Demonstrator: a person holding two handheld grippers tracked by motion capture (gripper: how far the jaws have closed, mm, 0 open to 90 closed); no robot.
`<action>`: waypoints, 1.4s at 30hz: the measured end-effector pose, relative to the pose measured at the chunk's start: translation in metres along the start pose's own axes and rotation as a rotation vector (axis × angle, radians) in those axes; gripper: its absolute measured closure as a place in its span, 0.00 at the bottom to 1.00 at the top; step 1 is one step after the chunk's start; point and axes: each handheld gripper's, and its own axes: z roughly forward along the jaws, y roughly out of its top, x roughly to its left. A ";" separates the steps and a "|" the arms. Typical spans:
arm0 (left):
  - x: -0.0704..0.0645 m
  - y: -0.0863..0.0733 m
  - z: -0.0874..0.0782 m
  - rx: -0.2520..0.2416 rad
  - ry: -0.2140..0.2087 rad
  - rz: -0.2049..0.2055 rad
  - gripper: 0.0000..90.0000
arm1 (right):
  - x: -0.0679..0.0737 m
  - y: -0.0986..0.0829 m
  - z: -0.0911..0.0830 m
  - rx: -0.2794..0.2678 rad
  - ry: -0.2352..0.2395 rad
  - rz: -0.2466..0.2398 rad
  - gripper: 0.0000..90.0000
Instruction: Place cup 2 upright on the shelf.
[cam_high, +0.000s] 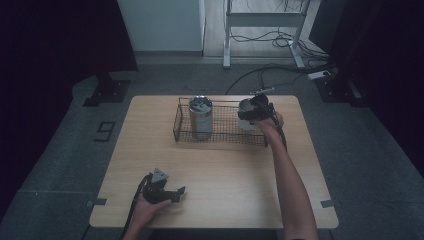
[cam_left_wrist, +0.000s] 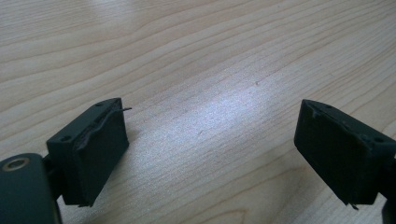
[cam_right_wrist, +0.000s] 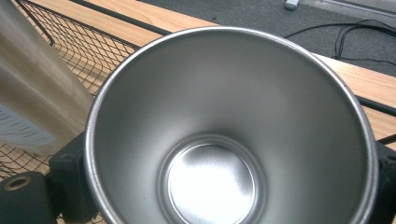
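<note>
While the right gripper (cam_high: 251, 111) clamps the steel cup (cam_right_wrist: 224, 140) between its jaws, over the right end of the wire basket (cam_high: 220, 137), the left gripper (cam_high: 172, 192) rests wide open on the table (cam_high: 225, 170). A tilted release (smooth metal slips easily) could knock the tall tumbler (cam_high: 200, 117) standing nearby.

We work at a wooden table (cam_high: 220, 170). On its far half sits 1 wire basket (cam_high: 225, 131), right of centre. At the near left edge, the left gripper (cam_high: 177, 192) lies on the bare wood.
</note>
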 end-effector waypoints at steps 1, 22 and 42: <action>0.000 0.000 0.000 0.000 -0.001 0.000 0.11 | 0.000 -0.001 0.001 -0.001 0.000 0.000 0.08; 0.000 0.000 0.000 0.001 -0.001 0.000 0.11 | 0.004 -0.010 0.019 0.051 -0.002 -0.025 0.08; 0.000 0.000 0.000 0.001 -0.002 0.000 0.11 | 0.006 -0.015 0.028 0.108 -0.022 -0.047 0.08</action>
